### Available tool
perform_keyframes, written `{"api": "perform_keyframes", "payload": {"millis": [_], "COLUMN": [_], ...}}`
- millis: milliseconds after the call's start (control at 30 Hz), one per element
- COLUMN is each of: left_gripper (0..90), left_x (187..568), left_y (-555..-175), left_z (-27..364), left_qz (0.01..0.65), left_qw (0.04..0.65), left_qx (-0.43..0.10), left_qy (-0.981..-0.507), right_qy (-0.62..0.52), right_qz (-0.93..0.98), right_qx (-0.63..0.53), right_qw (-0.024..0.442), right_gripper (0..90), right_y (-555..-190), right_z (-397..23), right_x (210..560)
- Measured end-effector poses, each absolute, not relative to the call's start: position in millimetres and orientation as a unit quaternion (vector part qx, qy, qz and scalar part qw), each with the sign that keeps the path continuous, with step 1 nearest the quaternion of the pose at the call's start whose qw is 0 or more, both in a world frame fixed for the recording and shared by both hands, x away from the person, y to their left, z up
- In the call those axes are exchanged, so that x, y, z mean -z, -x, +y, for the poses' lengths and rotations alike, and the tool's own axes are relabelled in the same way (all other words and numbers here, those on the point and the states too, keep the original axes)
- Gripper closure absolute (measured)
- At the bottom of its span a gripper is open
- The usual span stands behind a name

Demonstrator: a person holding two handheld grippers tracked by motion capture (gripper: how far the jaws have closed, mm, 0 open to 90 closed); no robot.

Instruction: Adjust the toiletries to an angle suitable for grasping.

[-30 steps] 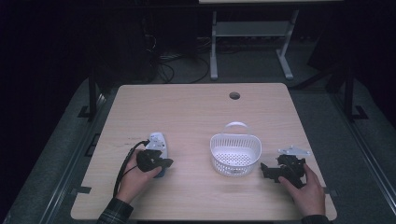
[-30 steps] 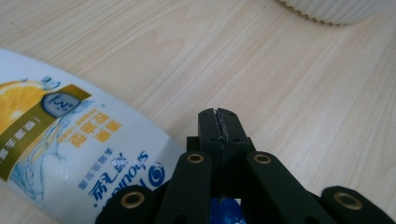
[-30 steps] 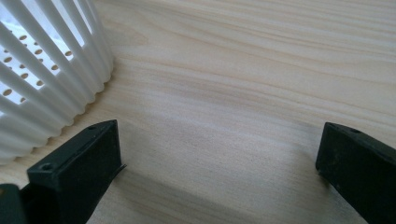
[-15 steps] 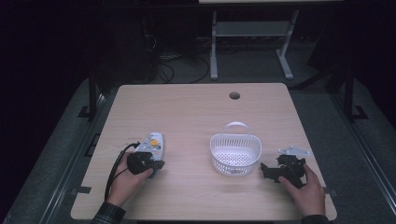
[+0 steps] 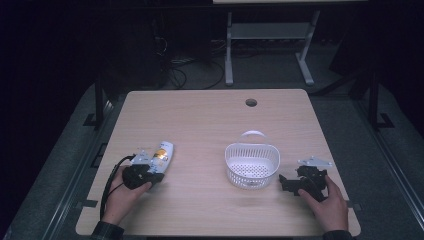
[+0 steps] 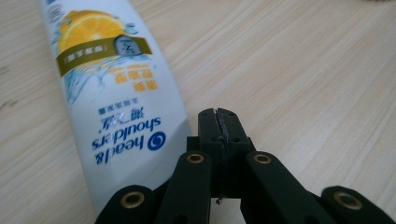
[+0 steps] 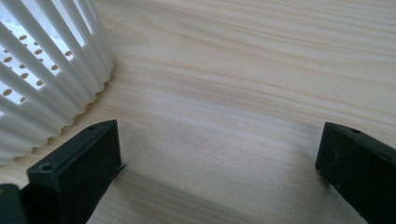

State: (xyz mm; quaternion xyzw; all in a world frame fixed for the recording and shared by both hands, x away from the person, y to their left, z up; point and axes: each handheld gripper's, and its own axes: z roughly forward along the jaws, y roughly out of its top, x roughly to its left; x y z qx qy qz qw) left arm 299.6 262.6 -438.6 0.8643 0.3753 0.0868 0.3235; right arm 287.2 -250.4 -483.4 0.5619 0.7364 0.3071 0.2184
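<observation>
Pale wood grain is running across the rectangular counter (image 5: 210,130), which is carrying a white plastic shampoo bottle with a lemon-yellow label (image 5: 162,154) and a white slotted plastic basket with a looped handle (image 5: 251,165). In the high view the bottle is lying flat toward eight o'clock of the counter's middle, and the basket is standing toward four o'clock, the two well apart. The left tool (image 5: 156,176) is resting at the bottle's near end, held by the person's left hand (image 5: 122,192), with its black cable looping off toward the counter's edge. In the left gripper view the left tool (image 6: 219,122) is showing its jaws clenched flat against each other with nothing between them, and the bottle (image 6: 116,98) is lying just beside them at ten o'clock, its printed label reading upside down. The right tool (image 5: 283,182) is sitting at three o'clock of the basket, held by the person's right hand (image 5: 330,202) and pointing toward it. In the right gripper view the right tool (image 7: 219,154) is standing released, jaws wide apart over bare wood, with the ribbed wall of the basket (image 7: 51,70) rising near the jaw on that side, not touching it.
</observation>
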Motion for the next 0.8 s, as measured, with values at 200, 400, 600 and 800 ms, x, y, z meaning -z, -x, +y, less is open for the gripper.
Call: {"api": "perform_keyframes", "payload": {"millis": [200,400,600,800], "left_gripper": [90.0,90.0,90.0,90.0], "left_x": [439,438,436,432], "left_y": [-296,-292,-287,-286], "left_z": [279,292,309,314], "left_qz": [0.391,0.402,0.416,0.42], "left_qw": [0.325,0.324,0.326,0.337], "left_qx": [-0.093,-0.1,-0.106,-0.106], "left_qy": [-0.856,-0.85,-0.843,-0.836], "right_qy": [-0.562,-0.562,-0.562,-0.562], "right_qz": [0.736,0.736,0.736,0.737], "right_qx": [-0.307,-0.307,-0.307,-0.307], "right_qw": [0.218,0.218,0.218,0.218], "right_gripper": [0.0,0.0,0.0,0.0], "right_y": [-287,-287,-287,-287], "right_z": [-250,-250,-250,-250], "right_x": [483,483,483,483]}}
